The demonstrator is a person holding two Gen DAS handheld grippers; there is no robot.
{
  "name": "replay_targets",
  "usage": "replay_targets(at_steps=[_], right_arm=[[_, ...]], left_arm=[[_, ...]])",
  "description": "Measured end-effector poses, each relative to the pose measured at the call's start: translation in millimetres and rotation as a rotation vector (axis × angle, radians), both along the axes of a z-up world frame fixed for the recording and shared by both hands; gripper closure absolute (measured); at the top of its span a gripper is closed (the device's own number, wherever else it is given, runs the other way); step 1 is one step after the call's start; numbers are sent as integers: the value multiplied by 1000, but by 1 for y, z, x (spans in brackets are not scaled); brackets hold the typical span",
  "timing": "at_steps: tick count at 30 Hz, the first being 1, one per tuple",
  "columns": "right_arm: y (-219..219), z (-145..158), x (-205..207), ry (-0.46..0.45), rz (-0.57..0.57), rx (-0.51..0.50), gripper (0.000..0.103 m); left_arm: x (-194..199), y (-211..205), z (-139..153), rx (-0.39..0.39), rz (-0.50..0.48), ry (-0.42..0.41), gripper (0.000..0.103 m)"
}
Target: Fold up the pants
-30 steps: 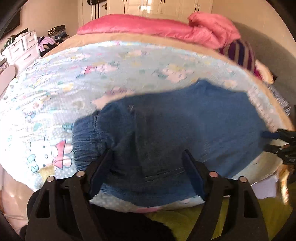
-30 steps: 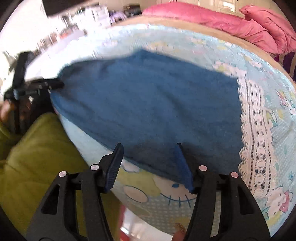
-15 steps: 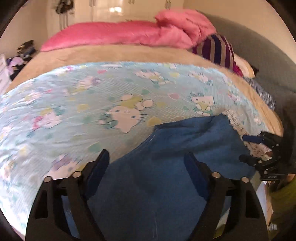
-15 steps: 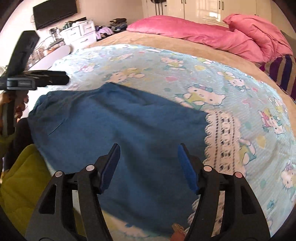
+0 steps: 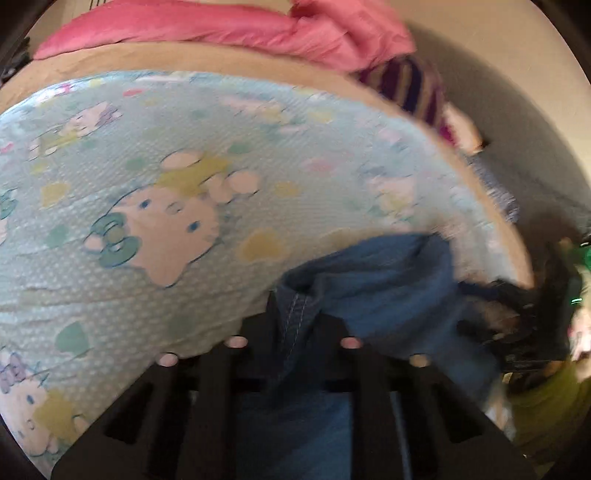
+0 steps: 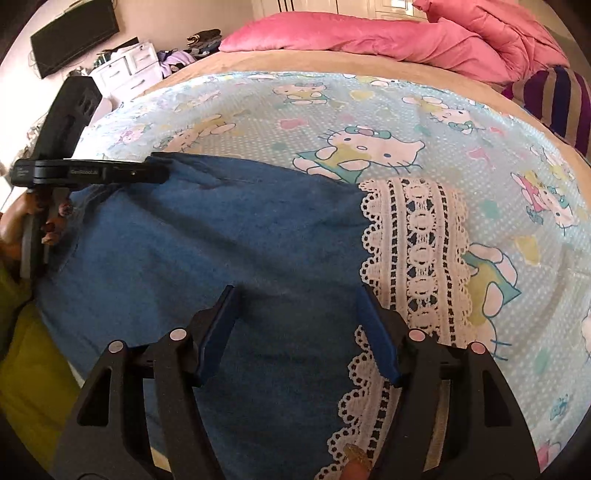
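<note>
Blue denim pants (image 6: 221, 240) lie flat on the cartoon-cat bed sheet (image 6: 369, 110), reaching the sheet's white lace strip (image 6: 417, 240). My left gripper (image 5: 293, 317) is shut on the pants' far stitched edge (image 5: 369, 273); the left wrist view is blurred. In the right wrist view the left gripper (image 6: 155, 171) pinches the pants' far left corner. My right gripper (image 6: 299, 325) is open and empty, hovering over the near part of the pants beside the lace. The right gripper (image 5: 502, 317) shows blurred at the right of the left wrist view.
Pink pillows (image 6: 369, 33) and a striped cushion (image 6: 561, 99) lie at the bed's head. A white dresser (image 6: 125, 70) and a wall television (image 6: 74, 33) stand at the far left. Yellow-green cloth (image 6: 33, 369) hangs at the near bed edge.
My left gripper went from open above the pants to shut on their far edge. The right gripper moved forward over the pants and stayed open.
</note>
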State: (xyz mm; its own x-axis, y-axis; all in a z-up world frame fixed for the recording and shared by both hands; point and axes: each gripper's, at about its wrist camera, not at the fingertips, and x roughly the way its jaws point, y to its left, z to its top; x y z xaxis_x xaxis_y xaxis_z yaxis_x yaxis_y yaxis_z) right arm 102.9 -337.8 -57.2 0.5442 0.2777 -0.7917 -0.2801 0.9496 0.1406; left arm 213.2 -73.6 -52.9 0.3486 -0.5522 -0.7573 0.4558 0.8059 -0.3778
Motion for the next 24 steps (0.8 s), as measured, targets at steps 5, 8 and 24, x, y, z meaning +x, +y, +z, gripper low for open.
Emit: replay_targets(at_steps=[5, 8, 24], right_arm=[[0, 1, -3, 0, -3, -5, 44], [0, 10, -1, 16, 1, -6, 43], [-69, -2, 86, 88, -55, 88, 59]], left_arm=[[7, 16, 5, -57, 94, -33, 89], [10, 11, -10, 7, 107, -8, 89], [-4, 18, -10, 31, 113, -14, 77]])
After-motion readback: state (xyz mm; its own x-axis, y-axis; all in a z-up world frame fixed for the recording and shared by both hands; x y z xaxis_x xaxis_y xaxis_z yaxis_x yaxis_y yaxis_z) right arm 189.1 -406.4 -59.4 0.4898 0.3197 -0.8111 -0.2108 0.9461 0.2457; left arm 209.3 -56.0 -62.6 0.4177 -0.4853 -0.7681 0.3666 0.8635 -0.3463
